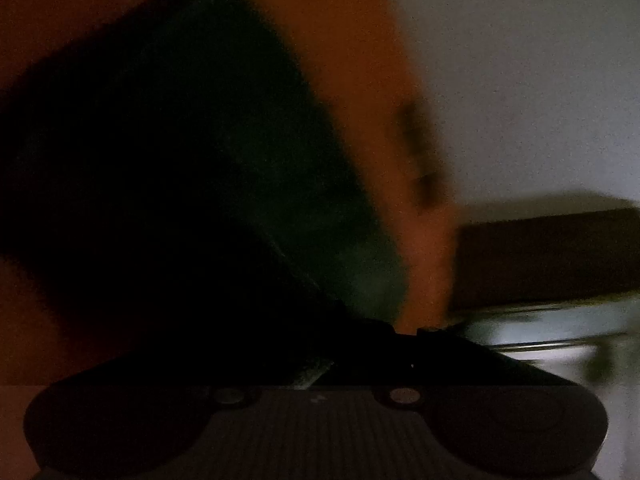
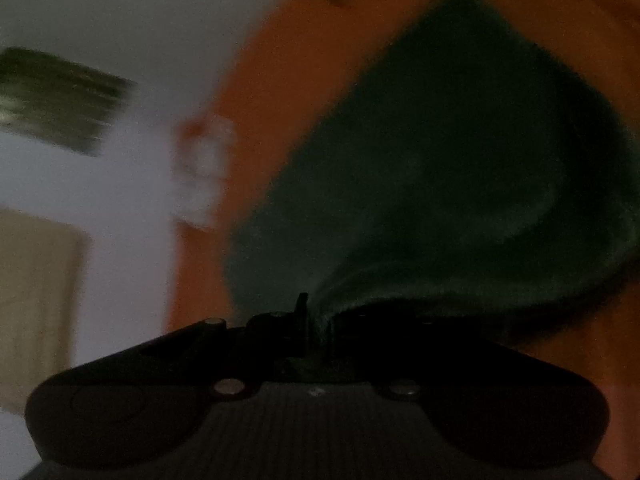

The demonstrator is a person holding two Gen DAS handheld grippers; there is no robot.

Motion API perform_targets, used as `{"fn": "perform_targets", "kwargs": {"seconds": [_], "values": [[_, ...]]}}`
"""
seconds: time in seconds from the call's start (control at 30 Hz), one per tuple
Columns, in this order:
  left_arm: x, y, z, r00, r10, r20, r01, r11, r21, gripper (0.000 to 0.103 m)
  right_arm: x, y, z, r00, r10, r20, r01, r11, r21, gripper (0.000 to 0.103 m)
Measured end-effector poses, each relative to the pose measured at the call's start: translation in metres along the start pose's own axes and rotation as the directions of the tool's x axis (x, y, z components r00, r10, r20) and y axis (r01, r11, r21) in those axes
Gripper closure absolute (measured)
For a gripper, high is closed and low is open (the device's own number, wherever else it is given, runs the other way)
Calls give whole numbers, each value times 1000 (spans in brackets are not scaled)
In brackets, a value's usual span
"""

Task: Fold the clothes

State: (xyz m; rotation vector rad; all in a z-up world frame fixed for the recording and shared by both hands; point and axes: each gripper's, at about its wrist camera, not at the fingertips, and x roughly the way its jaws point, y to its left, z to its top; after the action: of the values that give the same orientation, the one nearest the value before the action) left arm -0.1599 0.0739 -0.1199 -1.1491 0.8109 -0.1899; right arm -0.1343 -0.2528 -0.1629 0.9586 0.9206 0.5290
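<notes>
A dark green garment (image 2: 440,180) hangs stretched in front of an orange surface (image 2: 260,120). My right gripper (image 2: 318,328) is shut on a bunched edge of it, and the cloth fans out up and to the right. In the left wrist view the same dark green garment (image 1: 240,160) fills the left and middle, very dark and blurred. My left gripper (image 1: 360,344) is mostly hidden under the cloth and appears shut on its edge.
The orange surface (image 1: 380,60) lies behind the cloth. A white wall (image 1: 520,80) and a dark brown ledge (image 1: 540,256) show at the right of the left wrist view. A blurred greenish shape (image 2: 60,100) and a beige panel (image 2: 36,300) show at the left of the right wrist view.
</notes>
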Motion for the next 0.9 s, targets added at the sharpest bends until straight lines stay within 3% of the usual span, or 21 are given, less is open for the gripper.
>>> {"fn": "perform_targets", "kwargs": {"seconds": [0.03,0.07,0.1,0.13,0.17,0.27,0.37,0.4,0.43,0.47,0.5,0.53,0.6,0.63,0.7,0.8,0.9], "values": [[-8,0,0,994,-96,55,93,994,60,91,-7,-1,-1,995,91,43,-88,995,-48,93],[-16,0,-1,976,-188,106,174,976,132,91,-13,-5,-4,972,221,82,-209,968,-138,92],[-24,1,-3,962,-238,132,208,956,204,91,-17,-10,-8,935,339,104,-308,923,-231,92],[-24,7,-3,971,-215,109,184,953,240,90,-17,-15,-12,919,382,95,-336,887,-315,92],[-23,15,-5,980,-178,92,150,956,254,88,-11,-22,-15,934,352,58,-316,892,-323,91],[-16,59,-18,997,3,78,-14,989,145,74,14,-51,-29,972,234,-4,-228,941,-250,87],[-25,97,-34,998,55,31,-58,990,128,70,21,-75,-46,982,177,-59,-186,957,-222,79],[-32,105,-36,999,40,26,-43,993,112,70,21,-84,-50,984,157,-80,-170,965,-198,67],[-39,112,-37,999,26,21,-28,995,93,62,20,-91,-54,986,138,-98,-153,973,-171,47],[-47,114,-37,999,34,23,-35,997,68,32,13,-97,-54,986,129,-105,-142,983,-120,38],[-57,114,-37,995,92,38,-94,995,41,12,7,-102,-53,986,121,-112,-129,989,-68,30],[-67,113,-36,989,140,53,-142,990,21,3,1,-107,-53,986,115,-119,-117,993,-18,26],[-81,108,-34,990,138,23,-139,990,38,7,-14,-104,-48,990,79,-117,-75,996,42,16],[-83,105,-33,990,141,-13,-141,989,52,15,-21,-100,-45,992,46,-116,-39,997,61,15],[-81,94,-37,987,155,-46,-152,986,70,14,-28,-92,-38,992,5,-126,10,993,119,15],[-57,71,-45,981,143,-131,-137,989,54,11,-24,-84,-30,987,12,-162,30,967,254,16],[-23,64,-43,970,154,-187,-163,986,-33,11,-10,-81,-20,966,-133,-224,211,902,376,16]]}}
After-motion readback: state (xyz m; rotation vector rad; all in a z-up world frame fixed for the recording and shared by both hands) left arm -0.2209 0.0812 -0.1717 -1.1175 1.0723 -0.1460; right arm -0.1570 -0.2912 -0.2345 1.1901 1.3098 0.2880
